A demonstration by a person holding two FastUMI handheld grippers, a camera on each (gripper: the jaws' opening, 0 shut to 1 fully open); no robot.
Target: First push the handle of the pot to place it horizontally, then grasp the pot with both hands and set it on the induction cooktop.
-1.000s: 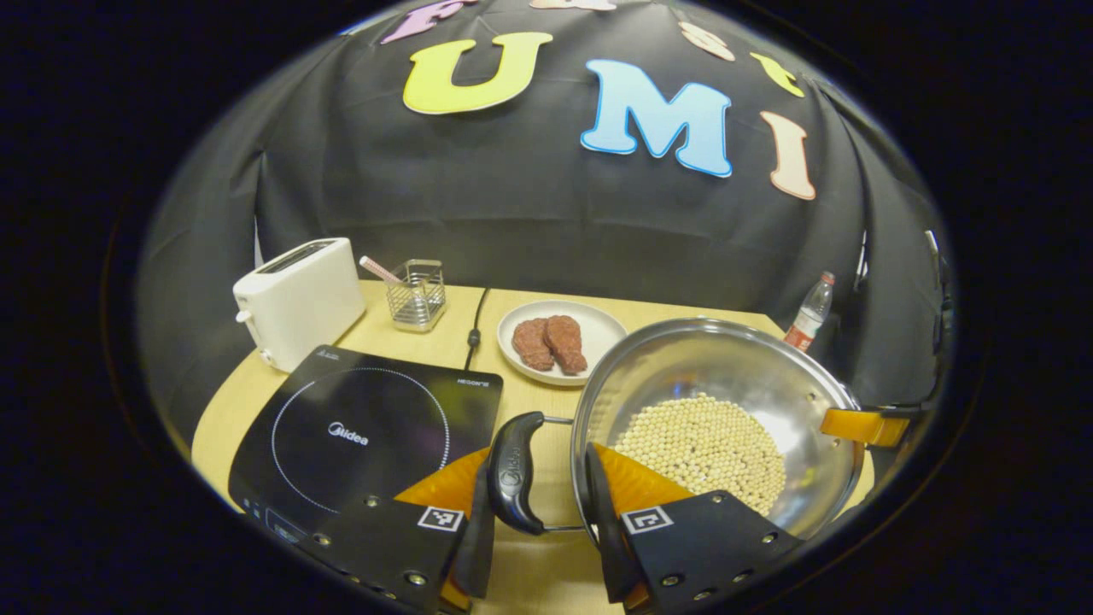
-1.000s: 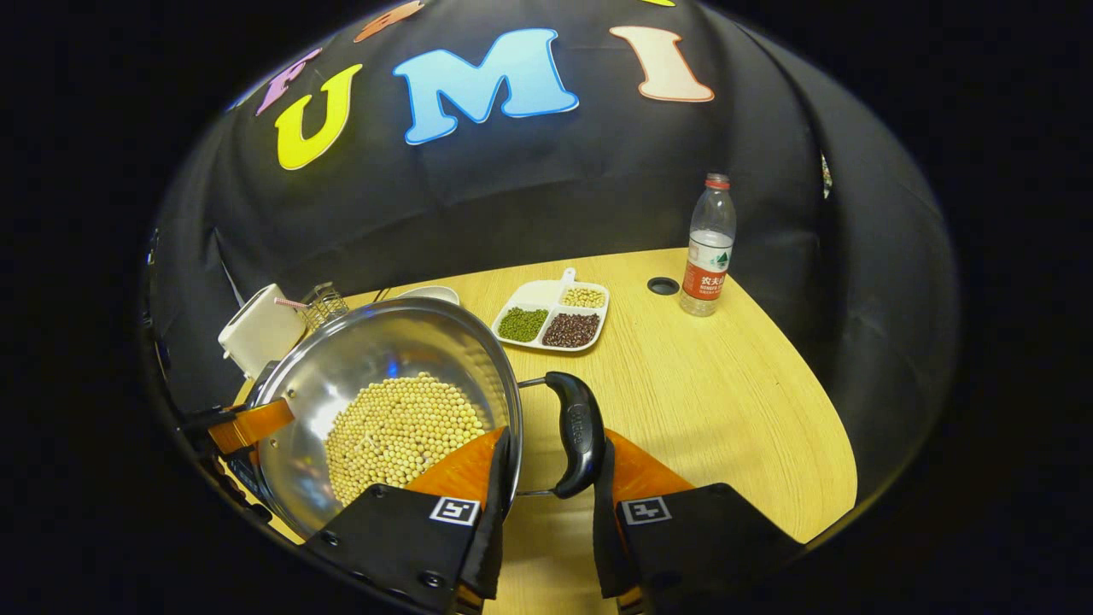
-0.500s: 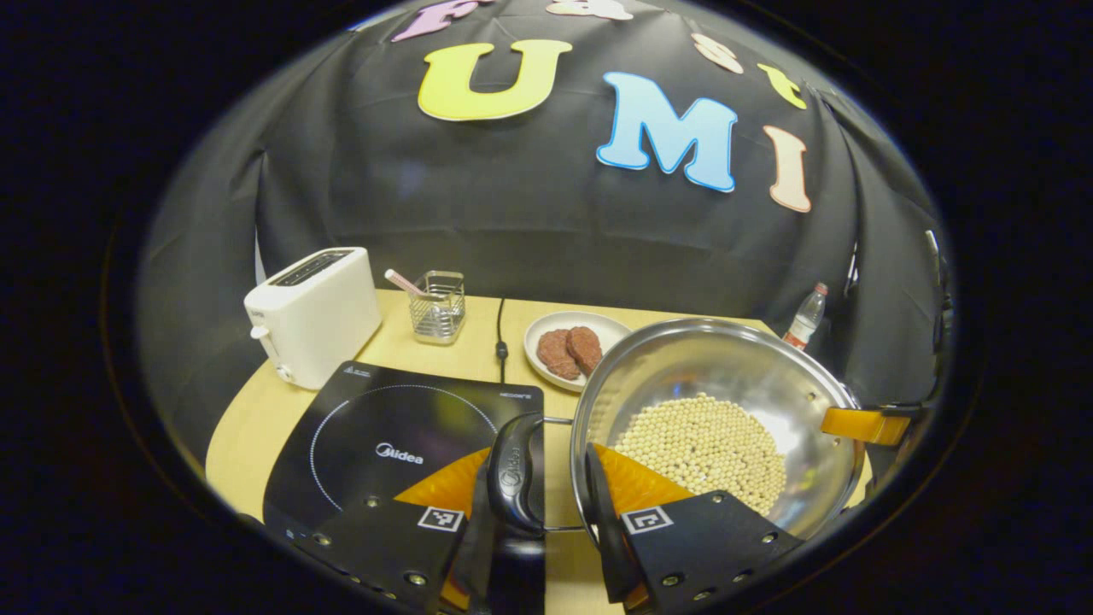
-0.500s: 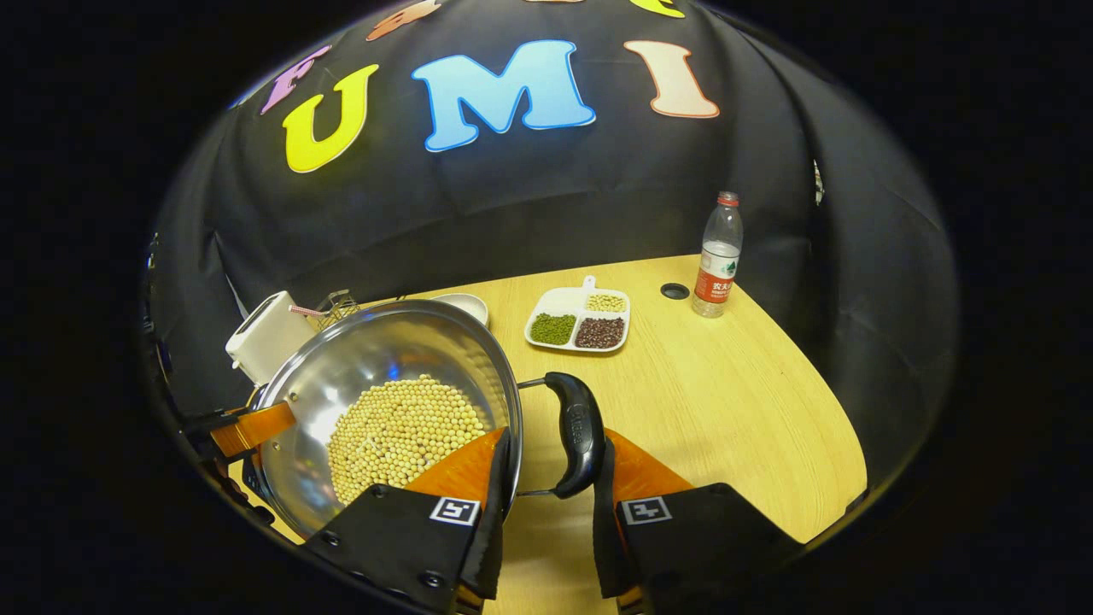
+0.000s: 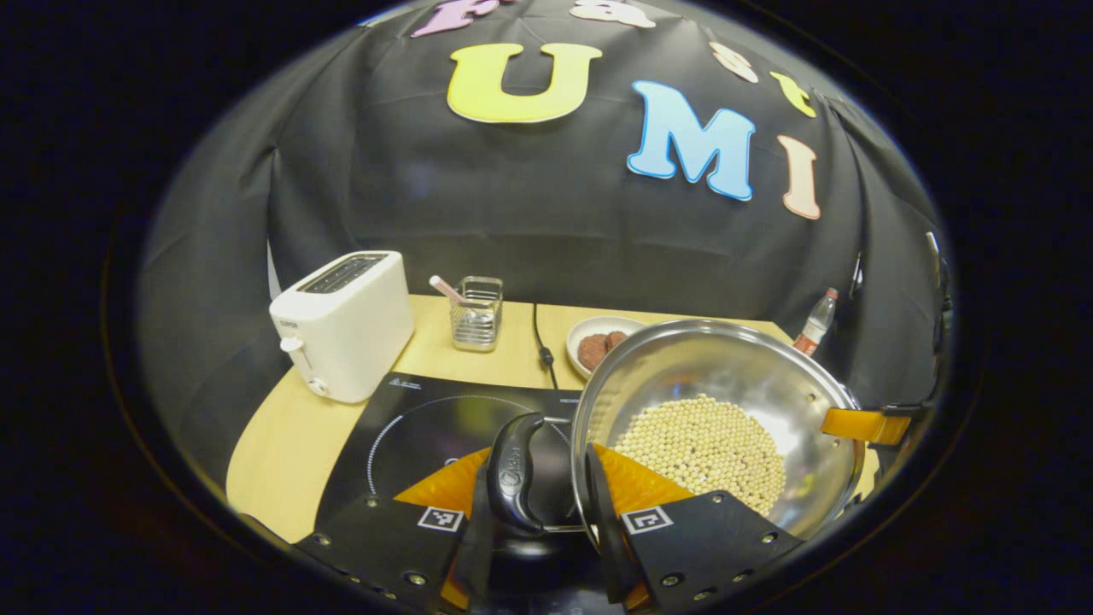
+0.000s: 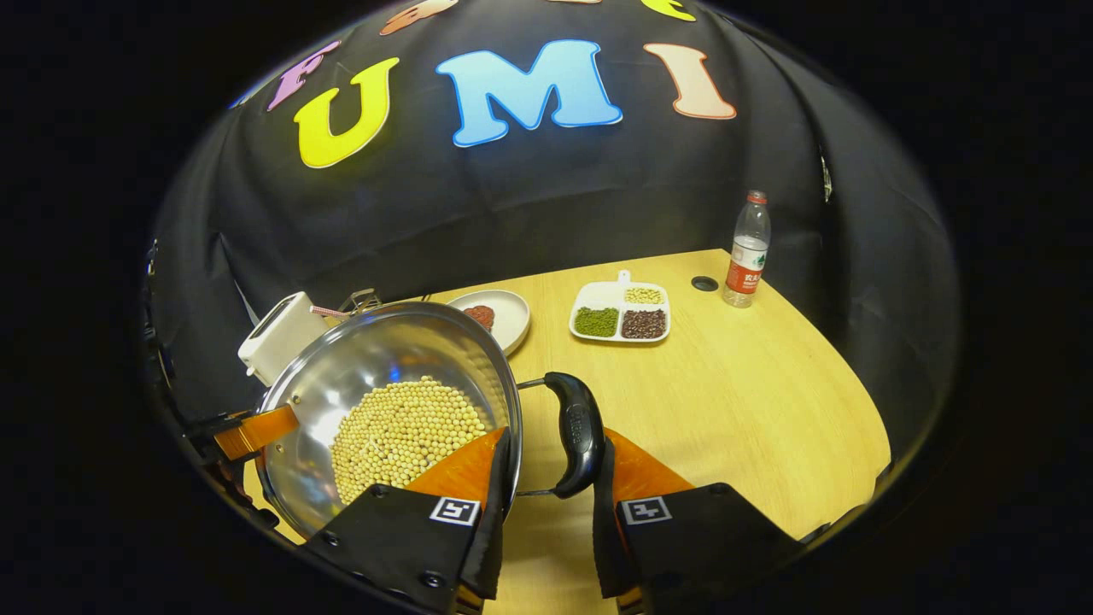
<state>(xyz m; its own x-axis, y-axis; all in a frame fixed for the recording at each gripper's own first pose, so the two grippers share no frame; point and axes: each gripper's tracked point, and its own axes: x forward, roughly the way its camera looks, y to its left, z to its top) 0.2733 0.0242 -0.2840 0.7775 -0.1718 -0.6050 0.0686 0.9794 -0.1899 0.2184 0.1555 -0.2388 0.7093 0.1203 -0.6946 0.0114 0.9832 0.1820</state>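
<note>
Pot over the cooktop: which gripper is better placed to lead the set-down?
Left, probably. The left gripper holds the pot handle on the cooktop side, directly above the glass. The right gripper holds the opposite handle over bare table, so it would follow.

The pot [image 5: 751, 376] is polished metal, mirror-bright inside, with glossy black plastic handles [image 6: 579, 434]. The induction cooktop [image 5: 427, 427] has a smooth, glassy black top (it catches reflections). The table [image 6: 734, 401] looks like pale matt wood grain. The toaster [image 5: 346, 325] is smooth white plastic.
</note>
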